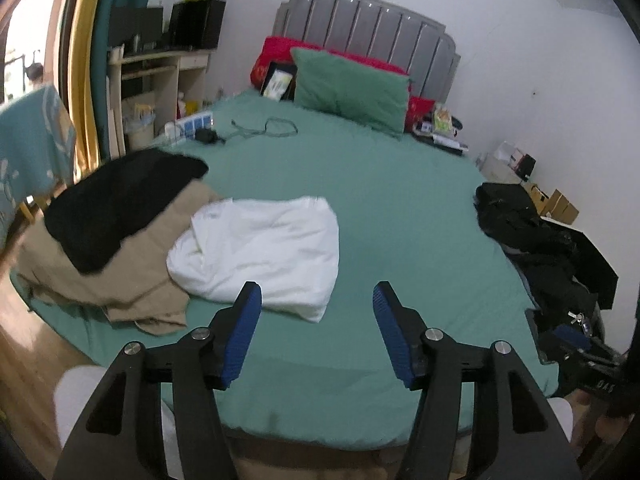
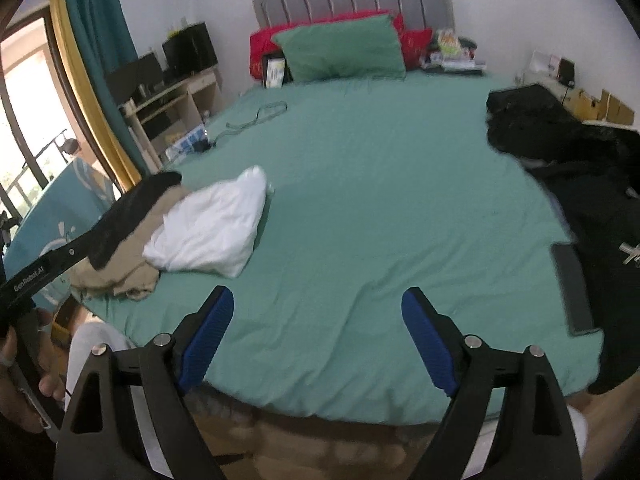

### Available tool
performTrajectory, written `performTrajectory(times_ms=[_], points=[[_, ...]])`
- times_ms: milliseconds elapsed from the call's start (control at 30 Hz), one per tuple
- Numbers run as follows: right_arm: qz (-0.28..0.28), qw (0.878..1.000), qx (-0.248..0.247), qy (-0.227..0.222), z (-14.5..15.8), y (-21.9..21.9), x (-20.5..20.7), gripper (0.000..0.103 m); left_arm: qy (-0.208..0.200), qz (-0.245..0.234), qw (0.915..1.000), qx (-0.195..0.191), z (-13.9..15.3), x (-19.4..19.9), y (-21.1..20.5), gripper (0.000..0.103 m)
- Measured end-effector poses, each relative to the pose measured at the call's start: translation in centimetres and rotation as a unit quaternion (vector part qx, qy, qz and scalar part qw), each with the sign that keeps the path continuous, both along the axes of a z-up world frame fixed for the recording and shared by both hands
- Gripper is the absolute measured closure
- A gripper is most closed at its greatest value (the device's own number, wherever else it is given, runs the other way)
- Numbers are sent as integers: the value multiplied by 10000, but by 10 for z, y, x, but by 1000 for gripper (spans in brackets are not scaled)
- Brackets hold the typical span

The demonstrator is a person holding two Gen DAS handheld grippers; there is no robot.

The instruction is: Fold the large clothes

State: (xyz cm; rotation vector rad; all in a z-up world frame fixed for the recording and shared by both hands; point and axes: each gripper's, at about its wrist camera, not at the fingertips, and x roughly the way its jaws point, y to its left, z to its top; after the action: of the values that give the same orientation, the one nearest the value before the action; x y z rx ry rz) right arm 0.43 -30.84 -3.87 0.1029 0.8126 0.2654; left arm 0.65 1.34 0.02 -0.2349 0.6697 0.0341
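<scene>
A folded white garment (image 1: 260, 248) lies on the green bed sheet (image 1: 360, 184) at the left, beside a tan garment (image 1: 120, 276) with a black garment (image 1: 116, 204) on top. A heap of black clothes (image 1: 536, 240) lies at the bed's right edge. My left gripper (image 1: 316, 300) is open and empty, above the sheet just in front of the white garment. My right gripper (image 2: 318, 308) is open and empty above the bed's near edge. The right wrist view also shows the white garment (image 2: 212, 228), the tan garment (image 2: 132, 268) and the black heap (image 2: 560, 160).
A green pillow (image 1: 352, 88) and red cushions (image 1: 280, 52) lean on the grey headboard (image 1: 372, 24). A cable (image 1: 264, 128) and charger lie near the far left. A desk (image 1: 160, 80) stands left of the bed, boxes (image 1: 556, 204) at the right wall.
</scene>
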Motion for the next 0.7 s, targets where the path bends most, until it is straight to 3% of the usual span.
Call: performTrajectory(times_ms=[167, 367, 500, 567, 700], points=[[-123, 9992, 29, -367, 31, -12, -11, 16, -309, 91, 9990, 320, 29, -9, -10, 42], [-205, 9973, 52, -701, 59, -20, -22, 16, -732, -8, 9965, 394, 65, -23, -18, 42], [-234, 9944, 13, -1029, 84, -21, -33, 16, -1345, -4, 9891, 600, 96, -43, -26, 39], [-219, 9925, -51, -1198, 96, -18, -38, 15, -1600, -32, 9849, 656, 108, -50, -29, 31], [-139, 9874, -176, -1567, 118, -11, -48, 13, -2105, -49, 9752, 677, 128, -65, -31, 30]])
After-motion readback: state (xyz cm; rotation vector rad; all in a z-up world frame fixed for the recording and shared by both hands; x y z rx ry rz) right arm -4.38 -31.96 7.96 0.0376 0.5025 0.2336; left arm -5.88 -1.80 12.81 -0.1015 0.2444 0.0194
